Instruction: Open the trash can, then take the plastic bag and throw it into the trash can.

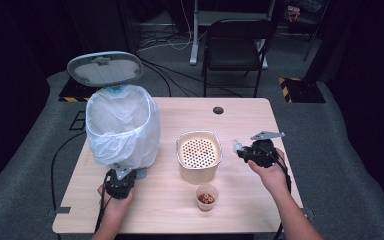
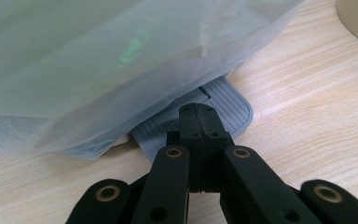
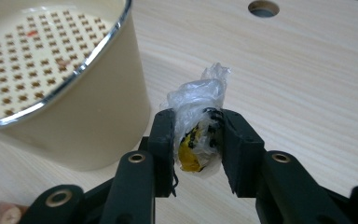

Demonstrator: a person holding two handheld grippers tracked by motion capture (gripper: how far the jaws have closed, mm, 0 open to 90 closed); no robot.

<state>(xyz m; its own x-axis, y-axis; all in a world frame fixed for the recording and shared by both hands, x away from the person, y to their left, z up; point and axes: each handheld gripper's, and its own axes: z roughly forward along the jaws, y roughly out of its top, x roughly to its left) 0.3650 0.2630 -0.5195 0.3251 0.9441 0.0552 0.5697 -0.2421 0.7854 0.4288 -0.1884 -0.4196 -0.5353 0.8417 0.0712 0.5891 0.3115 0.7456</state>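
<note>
Right gripper (image 3: 198, 144) pinches a crumpled plastic wrapper (image 3: 196, 119) with yellow inside, at about three o'clock from the cream strainer pot (image 1: 198, 155) above the worktop (image 1: 240, 200); light, soft and slippery, it seems best gripped mid-bundle.

From above, I had the left gripper (image 1: 118, 182) low at the foot of the bagged bin (image 1: 122, 131), whose grey lid (image 1: 105, 68) stood up. My right gripper (image 1: 254, 152) hung over the surface (image 1: 240, 200) just right of the cream perforated container (image 1: 199, 155), with a small crumpled clear wrapper (image 1: 237, 146) at its tip. A small cup (image 1: 206, 196) of brown pieces sat just in front of the container.
</note>
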